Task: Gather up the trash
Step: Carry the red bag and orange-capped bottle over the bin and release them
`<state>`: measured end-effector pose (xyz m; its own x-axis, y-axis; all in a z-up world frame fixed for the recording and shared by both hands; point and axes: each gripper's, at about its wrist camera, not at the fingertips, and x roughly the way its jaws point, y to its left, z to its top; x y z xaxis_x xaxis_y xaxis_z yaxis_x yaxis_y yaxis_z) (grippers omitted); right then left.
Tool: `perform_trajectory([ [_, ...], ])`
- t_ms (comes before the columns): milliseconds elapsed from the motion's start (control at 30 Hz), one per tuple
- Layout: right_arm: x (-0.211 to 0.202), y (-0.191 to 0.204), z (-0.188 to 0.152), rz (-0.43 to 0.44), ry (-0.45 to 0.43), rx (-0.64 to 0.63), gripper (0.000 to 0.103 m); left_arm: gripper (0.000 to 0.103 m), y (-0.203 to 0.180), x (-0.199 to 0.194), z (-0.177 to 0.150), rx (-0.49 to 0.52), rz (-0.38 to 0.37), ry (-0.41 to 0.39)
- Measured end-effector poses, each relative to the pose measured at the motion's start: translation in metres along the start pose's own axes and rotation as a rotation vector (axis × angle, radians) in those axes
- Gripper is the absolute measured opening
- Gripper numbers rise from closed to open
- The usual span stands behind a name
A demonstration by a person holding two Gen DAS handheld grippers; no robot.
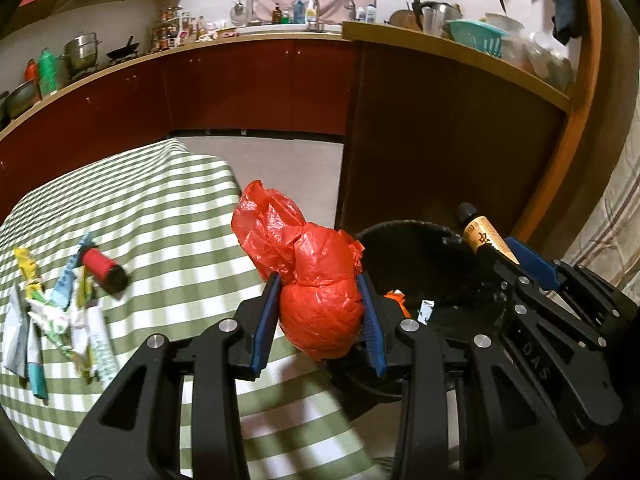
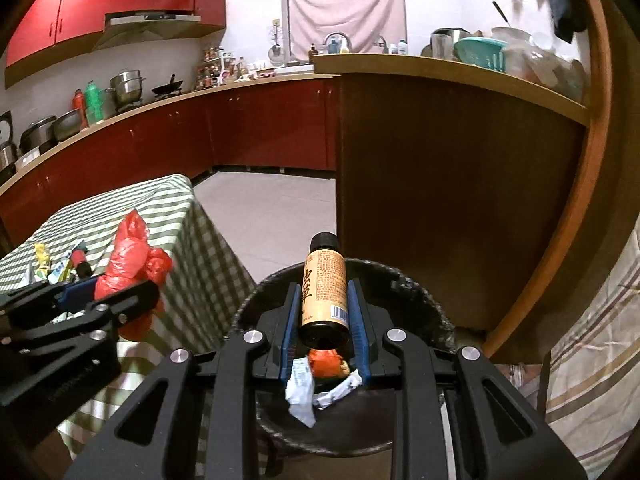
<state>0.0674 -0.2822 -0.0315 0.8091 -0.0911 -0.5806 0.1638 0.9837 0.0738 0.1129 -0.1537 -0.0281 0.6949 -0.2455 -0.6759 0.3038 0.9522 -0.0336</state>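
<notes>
Red plastic bag (image 1: 316, 276), crumpled into a ball, is clamped between the blue pads (image 1: 267, 318) of the left gripper (image 1: 320, 320). Loose top of the bag sticks up and far past the fingertips. It hangs at the right edge of the table, just left of the bin rim.

Small brown bottle (image 2: 325, 286) with yellow label and black cap is clamped in the right gripper (image 2: 325, 322), cap pointing away, base toward the camera. It sits above the open mouth of the black trash bin (image 2: 420, 296). Both jaws are closed on their loads, pads pressing on either side.

Inside the bin: an orange scrap (image 2: 326, 362) and crumpled white wrapper (image 2: 302, 388) at the bottom.

The two grippers are side by side, left one over the table edge, right one over the bin.

Table with green-and-white checked cloth (image 1: 168, 208) is left of the bin. Still on it, toward the left: a pile of snack wrappers (image 1: 60, 320) and a red cylinder with a black end (image 1: 103, 270) lying on its side just beyond the pile.

Brown cabinet side panel (image 1: 440, 152) stands just behind the bin. Red kitchen cabinets (image 2: 260, 124) and countertop with pots run along the far wall. Striped fabric (image 2: 596, 360) at far right.
</notes>
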Motion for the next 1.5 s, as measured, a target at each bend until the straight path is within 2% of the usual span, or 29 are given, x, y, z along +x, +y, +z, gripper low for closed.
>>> perform_trajectory([
  [233, 0.003, -0.015, -0.004, -0.016, 0.005, 0.02, 0.025, 0.037, -0.016, 0.02, 0.002, 0.02, 0.003, 0.017],
  [733, 0.017, -0.034, -0.003, -0.042, 0.009, 0.054, 0.025, 0.037, -0.038, 0.037, 0.004, 0.043, 0.001, 0.032],
  [900, 0.022, -0.04, -0.003, -0.054, 0.003, 0.067, 0.025, 0.038, -0.043, 0.045, 0.007, 0.041, -0.02, 0.059],
  [933, 0.024, -0.042, -0.003, -0.051, 0.004, 0.074, 0.025, 0.039, -0.044, 0.047, 0.007, 0.037, -0.023, 0.067],
  [1000, 0.027, -0.046, -0.003, -0.045, 0.013, 0.09, 0.033, 0.042, -0.044, 0.049, 0.009, 0.031, -0.028, 0.071],
  [1033, 0.028, -0.048, -0.003, -0.047, 0.014, 0.101, 0.035, 0.048, -0.045, 0.049, 0.009, 0.027, -0.027, 0.071],
  [1200, 0.026, -0.05, -0.003, -0.057, 0.008, 0.103, 0.036, 0.053, -0.042, 0.046, 0.007, 0.013, -0.021, 0.068],
  [1267, 0.024, -0.049, -0.002, -0.056, 0.006, 0.103, 0.037, 0.059, -0.04, 0.045, 0.008, 0.006, -0.021, 0.068],
  [1500, 0.021, -0.043, 0.001, -0.057, -0.008, 0.095, 0.043, 0.061, -0.027, 0.033, 0.011, -0.015, -0.005, 0.05],
])
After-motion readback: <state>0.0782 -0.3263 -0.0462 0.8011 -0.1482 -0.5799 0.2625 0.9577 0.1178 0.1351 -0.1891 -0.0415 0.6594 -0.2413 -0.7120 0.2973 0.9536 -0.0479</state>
